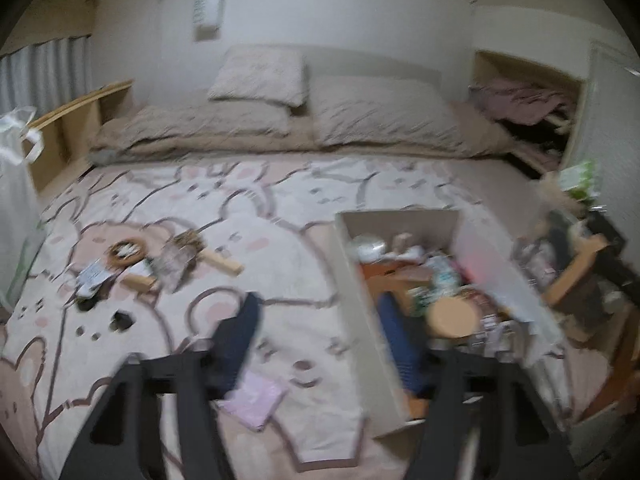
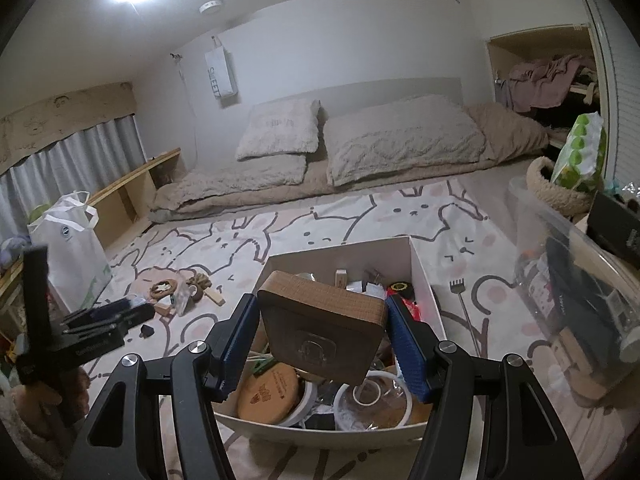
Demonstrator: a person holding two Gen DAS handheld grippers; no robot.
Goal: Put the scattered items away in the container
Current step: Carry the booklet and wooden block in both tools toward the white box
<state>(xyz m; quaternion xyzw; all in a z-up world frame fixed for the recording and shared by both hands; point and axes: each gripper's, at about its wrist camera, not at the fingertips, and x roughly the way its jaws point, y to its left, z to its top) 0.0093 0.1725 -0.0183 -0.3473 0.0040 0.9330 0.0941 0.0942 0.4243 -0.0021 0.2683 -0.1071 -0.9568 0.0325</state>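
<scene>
- Right tool (image 2: pixel 322 340) grips a brown cork box (image 2: pixel 320 328), held above the white bin (image 2: pixel 424 276).
- Left tool (image 1: pixel 324 344) hangs open over the rug (image 1: pixel 280 264), empty.
- Loose items (image 1: pixel 160 264) lie left of the bin.

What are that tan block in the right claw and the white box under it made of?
The block in the right gripper looks like cork or pressed wood: matte tan, a fine grid texture on its edge, a stamped mark on its face. The box looks like white cardboard: thin, flat, matte walls with sharp folded corners. Neither is certain from looks alone.
</scene>
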